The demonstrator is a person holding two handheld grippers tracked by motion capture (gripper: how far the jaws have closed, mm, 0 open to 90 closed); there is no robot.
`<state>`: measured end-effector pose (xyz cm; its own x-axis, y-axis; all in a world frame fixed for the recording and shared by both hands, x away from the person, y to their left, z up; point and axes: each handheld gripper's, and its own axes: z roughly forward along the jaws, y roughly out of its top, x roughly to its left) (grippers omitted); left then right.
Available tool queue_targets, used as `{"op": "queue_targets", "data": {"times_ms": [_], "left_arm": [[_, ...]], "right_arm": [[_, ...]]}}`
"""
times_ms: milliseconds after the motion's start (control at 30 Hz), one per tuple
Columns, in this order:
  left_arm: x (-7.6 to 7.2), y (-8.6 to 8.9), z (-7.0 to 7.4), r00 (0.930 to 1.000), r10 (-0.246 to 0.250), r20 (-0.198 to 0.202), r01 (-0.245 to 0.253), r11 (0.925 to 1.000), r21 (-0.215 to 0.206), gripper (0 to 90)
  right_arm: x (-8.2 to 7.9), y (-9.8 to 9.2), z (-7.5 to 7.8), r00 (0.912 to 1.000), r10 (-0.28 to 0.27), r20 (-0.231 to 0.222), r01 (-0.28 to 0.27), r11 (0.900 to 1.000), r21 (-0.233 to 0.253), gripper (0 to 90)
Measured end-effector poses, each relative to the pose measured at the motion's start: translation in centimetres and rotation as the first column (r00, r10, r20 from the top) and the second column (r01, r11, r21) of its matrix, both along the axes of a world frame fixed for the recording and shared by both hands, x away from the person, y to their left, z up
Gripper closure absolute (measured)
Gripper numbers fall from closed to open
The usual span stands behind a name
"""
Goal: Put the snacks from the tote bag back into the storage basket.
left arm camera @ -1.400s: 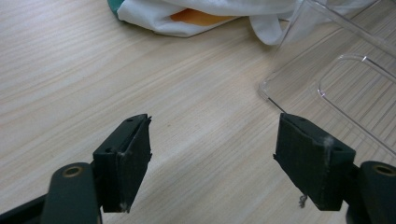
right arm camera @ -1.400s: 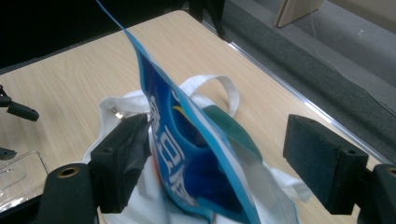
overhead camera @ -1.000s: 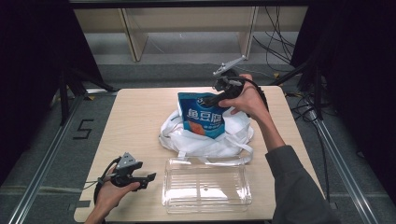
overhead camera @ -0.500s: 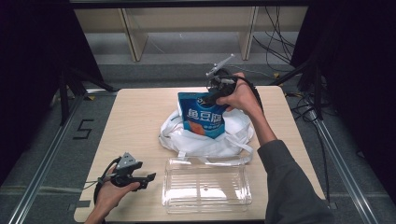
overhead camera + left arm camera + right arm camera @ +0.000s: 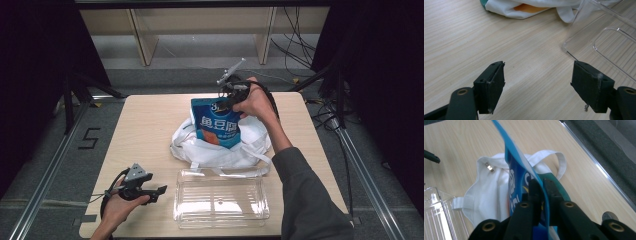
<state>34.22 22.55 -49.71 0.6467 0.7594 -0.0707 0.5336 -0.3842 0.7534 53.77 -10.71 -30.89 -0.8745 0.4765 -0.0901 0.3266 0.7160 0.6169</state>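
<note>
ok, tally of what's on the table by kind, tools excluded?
Snack pouch: 1, blue, pinched at its top by the right tool
Cloth bag: 1, white
Clear plastic box: 1
Total: 3

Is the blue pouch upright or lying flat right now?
Upright. The right hand-held gripper is shut on the blue pouch's top edge, so it hangs face-on above the white bag.
</note>
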Motion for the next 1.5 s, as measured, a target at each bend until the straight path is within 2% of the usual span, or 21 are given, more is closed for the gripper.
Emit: {"op": "queue_targets", "data": {"times_ms": [33,133,267,300,333,433,533,567,700,733,800,833,933,1033,1067,1200,1233,1267,1333,1433,1500], "left_arm": [[-0.1,-0.2,-0.1,0.9999,0.015,-0.001,-0.015,0.9998,-0.014,25.7],[0.0,-0.2,-0.2,0.9999,0.015,0.005,-0.015,0.9997,-0.017,25.7],[0.0,0.0,-0.1,0.9999,0.015,0.006,-0.015,0.9999,0.0,25.7],[0.0,0.0,0.0,0.9999,0.014,0.004,-0.014,0.9999,-0.001,25.7],[0.0,-0.1,-0.2,0.9998,0.02,0.007,-0.02,0.9995,-0.022,25.7],[0.0,-0.1,-0.1,0.9992,0.039,-0.001,-0.039,0.9991,-0.013,25.7],[0.0,0.0,-0.1,0.9997,0.023,-0.001,-0.023,0.9997,-0.013,25.7],[0.1,0.1,-0.1,0.9999,0.012,0.008,-0.012,0.9999,-0.007,25.7],[0.1,0.0,-0.1,0.9998,0.02,0.006,-0.02,0.9997,-0.017,25.7],[0.1,0.2,-0.1,1.0,0.006,0.001,-0.006,1.0,0.001,25.7],[0.1,0.2,-0.1,1.0,0.009,0.0,-0.009,1.0,-0.003,25.3],[0.1,0.2,-0.1,1.0,0.009,0.001,-0.009,1.0,-0.003,25.3],[0.1,0.2,-0.1,0.9998,0.019,0.005,-0.019,0.9997,-0.018,25.3],[0.1,0.2,-0.1,0.9999,0.012,0.003,-0.012,0.9999,-0.001,25.3],[0.1,0.2,-0.2,0.9998,0.016,0.011,-0.016,0.9998,-0.01,25.3],[0.1,0.2,-0.2,0.9999,0.014,0.01,-0.014,0.9999,-0.008,25.3],[0.1,0.2,-0.2,0.9996,0.023,-0.016,-0.023,0.9996,-0.016,25.3],[0.1,0.1,-0.2,0.9995,0.028,-0.012,-0.028,0.9993,-0.022,25.3],[0.1,0.1,-0.2,0.9995,0.032,0.0,-0.032,0.9992,-0.025,25.3],[0.2,0.1,-0.2,0.9995,0.031,-0.006,-0.032,0.9993,-0.019,25.3],[0.1,0.1,-0.2,0.9994,0.033,0.01,-0.032,0.9992,-0.024,25.3]], "right_arm": [[-0.1,0.0,0.2,0.9998,0.013,-0.014,-0.014,1.0,-0.012,89.5],[0.2,0.0,0.2,0.9995,0.031,0.01,-0.031,0.999,-0.013,90.0],[0.2,0.2,0.6,0.9984,0.054,0.014,-0.054,0.998,-0.03,90.0],[0.1,0.2,0.7,0.999,0.044,0.008,-0.044,0.999,-0.03,90.0],[0.1,0.3,0.9,0.9989,0.045,0.012,-0.045,0.998,-0.034,90.0],[0.1,0.3,1.3,0.998,0.054,0.032,-0.054,0.998,-0.013,90.0],[-0.1,0.3,1.9,0.9983,0.051,0.029,-0.05,0.999,-0.006,90.0],[-0.1,0.3,2.2,0.9971,0.062,0.045,-0.062,0.998,-0.006,90.0],[-0.4,0.3,3.2,0.9972,0.053,0.052,-0.054,0.999,0.008,90.0],[-0.8,0.3,4.1,0.9974,0.043,0.057,-0.044,0.999,0.016,90.0],[-1.2,0.1,5.0,0.9974,0.03,0.065,-0.032,0.999,0.024,90.0],[-1.2,0.0,5.5,0.9953,0.056,0.08,-0.058,0.998,0.023,90.0],[-1.5,-0.1,6.2,0.9949,0.053,0.086,-0.055,0.998,0.026,90.0],[-2.4,-0.1,7.5,0.9927,0.068,0.1,-0.07,0.998,0.011,90.0],[-2.7,-0.2,7.8,0.9929,0.061,0.102,-0.062,0.998,0.005,90.0],[-3.5,-0.2,8.6,0.9901,0.093,0.105,-0.093,0.996,-0.002,90.0],[-4.0,-0.2,9.2,0.9863,0.116,0.117,-0.115,0.993,-0.012,90.0],[-4.3,-0.3,9.5,0.9851,0.121,0.122,-0.12,0.993,-0.016,90.0],[-5.1,-0.4,10.1,0.9867,0.12,0.11,-0.12,0.993,-0.009,90.0],[-6.0,-0.7,11.0,0.986,0.128,0.107,-0.129,0.992,0.003,90.0],[-6.5,-0.7,11.3,0.9845,0.144,0.101,-0.145,0.989,0.006,90.0]]}}
